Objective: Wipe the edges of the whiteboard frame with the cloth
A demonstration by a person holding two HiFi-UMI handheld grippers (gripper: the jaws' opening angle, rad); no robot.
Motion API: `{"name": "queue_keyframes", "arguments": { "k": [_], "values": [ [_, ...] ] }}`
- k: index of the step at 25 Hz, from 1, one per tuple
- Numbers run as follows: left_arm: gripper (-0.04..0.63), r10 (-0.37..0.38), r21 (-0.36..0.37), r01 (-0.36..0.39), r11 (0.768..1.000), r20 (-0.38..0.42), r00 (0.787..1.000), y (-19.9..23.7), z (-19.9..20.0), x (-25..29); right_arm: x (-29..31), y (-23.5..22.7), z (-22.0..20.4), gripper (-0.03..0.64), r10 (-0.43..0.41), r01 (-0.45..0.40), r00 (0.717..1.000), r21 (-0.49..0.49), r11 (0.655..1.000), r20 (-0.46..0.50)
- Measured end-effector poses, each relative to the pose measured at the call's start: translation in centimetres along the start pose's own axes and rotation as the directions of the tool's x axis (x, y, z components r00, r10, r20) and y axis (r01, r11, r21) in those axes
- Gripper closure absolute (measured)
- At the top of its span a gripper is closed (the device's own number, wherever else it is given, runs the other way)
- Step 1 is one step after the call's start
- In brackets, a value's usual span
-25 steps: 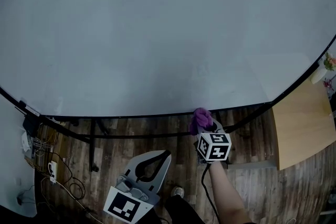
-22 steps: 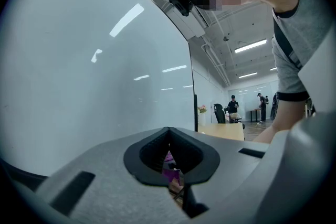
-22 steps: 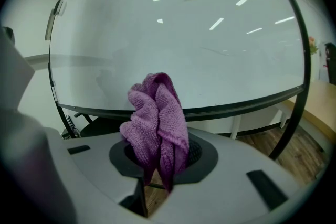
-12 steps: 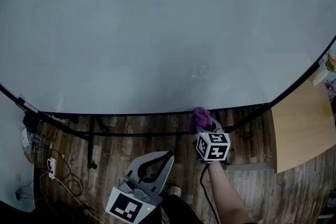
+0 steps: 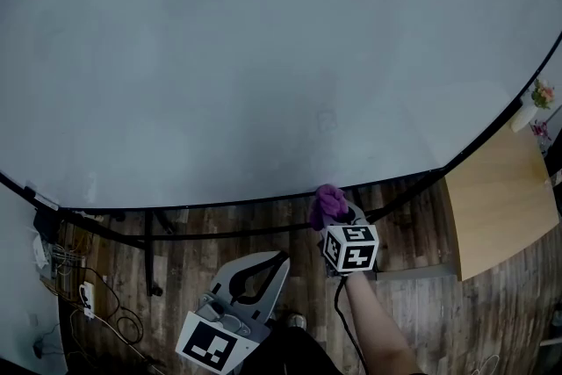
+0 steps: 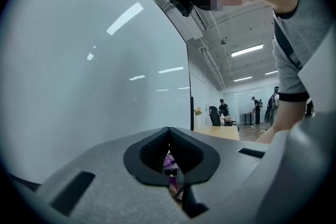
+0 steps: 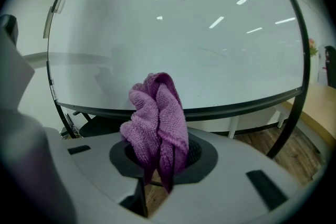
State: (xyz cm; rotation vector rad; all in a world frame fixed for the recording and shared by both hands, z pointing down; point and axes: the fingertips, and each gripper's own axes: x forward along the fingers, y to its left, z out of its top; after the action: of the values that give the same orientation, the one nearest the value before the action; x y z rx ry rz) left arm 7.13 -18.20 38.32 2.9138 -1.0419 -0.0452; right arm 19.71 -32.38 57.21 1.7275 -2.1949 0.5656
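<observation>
My right gripper (image 5: 336, 216) is clenching the purple cloth (image 5: 328, 201), which is bunching upright out of the jaws. I am holding it at the bottom edge of the whiteboard frame (image 5: 202, 206), with the forearm (image 5: 379, 334) reaching straight forward from below. My left gripper (image 5: 274, 261) is hovering low over the wood floor (image 5: 421, 312), jaws closed on nothing.
</observation>
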Motion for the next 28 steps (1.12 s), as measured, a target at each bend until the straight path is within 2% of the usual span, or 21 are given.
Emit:
{"name": "queue_keyframes", "arguments": {
  "k": [7,12,20,28],
  "values": [
    [0.580,-0.092,0.010,0.092,0.996,0.000,0.996,0.7,0.5,0.9,-0.1,-0.1,0.0,0.532,-0.039,0.039,0.999,0.007,0.999,-0.010],
    [0.580,-0.131,0.010,0.132,0.991,-0.024,0.991,0.8,0.0,1.0,-0.1,0.0,0.1,0.532,-0.054,0.054,0.999,0.016,0.998,-0.003],
    [0.580,-0.117,0.008,0.117,0.993,-0.021,0.993,-0.3,-0.2,3.4,-0.2,0.0,0.0,0.532,0.004,-0.004,1.000,0.018,1.000,0.011],
    [0.578,-0.067,-0.001,0.067,0.998,-0.005,0.998,-3.9,-0.2,7.4,-0.5,-2.2,0.2,0.532,0.087,-0.087,0.996,-0.016,0.996,-0.004]
  ]
}}
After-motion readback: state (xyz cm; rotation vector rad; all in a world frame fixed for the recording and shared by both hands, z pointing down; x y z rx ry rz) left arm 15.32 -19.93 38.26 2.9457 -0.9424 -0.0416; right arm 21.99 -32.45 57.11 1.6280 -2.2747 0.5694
